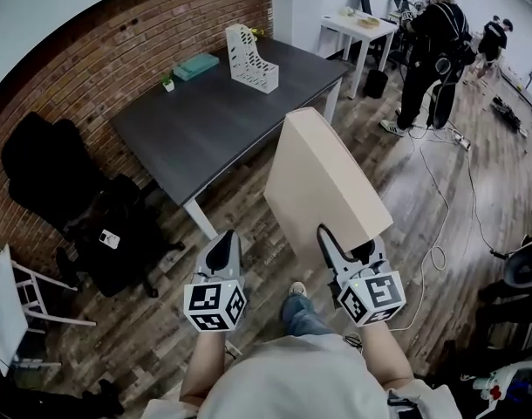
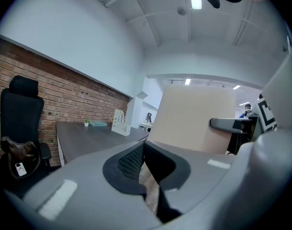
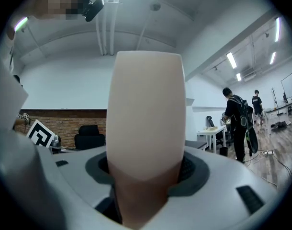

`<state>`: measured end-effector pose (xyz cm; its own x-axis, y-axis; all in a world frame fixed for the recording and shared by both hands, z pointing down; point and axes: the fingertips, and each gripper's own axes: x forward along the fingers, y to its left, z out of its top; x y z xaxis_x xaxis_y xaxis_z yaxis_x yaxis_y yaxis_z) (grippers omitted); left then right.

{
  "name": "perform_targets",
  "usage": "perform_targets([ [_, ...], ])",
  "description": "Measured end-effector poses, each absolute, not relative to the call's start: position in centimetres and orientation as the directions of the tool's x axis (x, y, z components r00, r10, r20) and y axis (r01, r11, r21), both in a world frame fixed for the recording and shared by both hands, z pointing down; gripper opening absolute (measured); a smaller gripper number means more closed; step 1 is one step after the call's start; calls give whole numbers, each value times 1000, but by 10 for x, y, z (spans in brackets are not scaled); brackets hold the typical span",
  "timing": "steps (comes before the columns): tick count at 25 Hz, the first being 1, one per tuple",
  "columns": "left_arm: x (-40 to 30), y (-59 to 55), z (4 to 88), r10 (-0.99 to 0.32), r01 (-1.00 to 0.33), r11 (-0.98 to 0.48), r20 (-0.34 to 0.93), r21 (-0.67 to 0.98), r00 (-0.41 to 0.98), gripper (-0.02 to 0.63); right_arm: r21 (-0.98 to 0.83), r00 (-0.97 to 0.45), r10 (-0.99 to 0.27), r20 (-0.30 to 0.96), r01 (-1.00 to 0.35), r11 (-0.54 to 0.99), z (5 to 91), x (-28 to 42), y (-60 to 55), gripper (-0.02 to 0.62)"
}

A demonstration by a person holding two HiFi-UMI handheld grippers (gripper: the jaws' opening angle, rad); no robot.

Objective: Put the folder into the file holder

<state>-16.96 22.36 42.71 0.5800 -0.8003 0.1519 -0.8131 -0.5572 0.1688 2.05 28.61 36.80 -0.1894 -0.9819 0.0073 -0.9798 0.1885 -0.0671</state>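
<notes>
- The wood floor (image 1: 427,190) was the big open bit: a wide strip ran along the right of the table, with loose cables (image 1: 440,234) trailing over it.
- A brick wall (image 1: 92,59) closed off the left side, right along the table's long far edge.
- The dark table (image 1: 214,120) had most of its top bare. Its near corner sat just ahead of the grippers.
- Black office chairs (image 1: 83,199) crowded the gap left of that corner.
- Two people (image 1: 436,51) stood well off by a white side table (image 1: 358,26).
- The beige folder (image 1: 323,177) was up in the air over the floor, tilted away. It was beside the table's right edge and not on the table.
- The white file holder (image 1: 251,58) stood upright near the table's far end, well apart from the folder.
- The right gripper (image 1: 346,253) had its jaws spread wide and clamped on the folder's bottom edge.
- The left gripper (image 1: 221,256) carried nothing, jaw tips pressed together, just left of the folder.
- A teal thing (image 1: 196,65) and a tiny plant (image 1: 167,82) sat by the wall edge.
</notes>
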Motion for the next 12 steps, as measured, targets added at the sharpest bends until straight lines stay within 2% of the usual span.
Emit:
perform_targets([
  [12, -94, 101, 415, -837, -847, -505, 146, 166, 527, 12, -63, -256, -967, 2, -965, 256, 356, 102, 153, 267],
])
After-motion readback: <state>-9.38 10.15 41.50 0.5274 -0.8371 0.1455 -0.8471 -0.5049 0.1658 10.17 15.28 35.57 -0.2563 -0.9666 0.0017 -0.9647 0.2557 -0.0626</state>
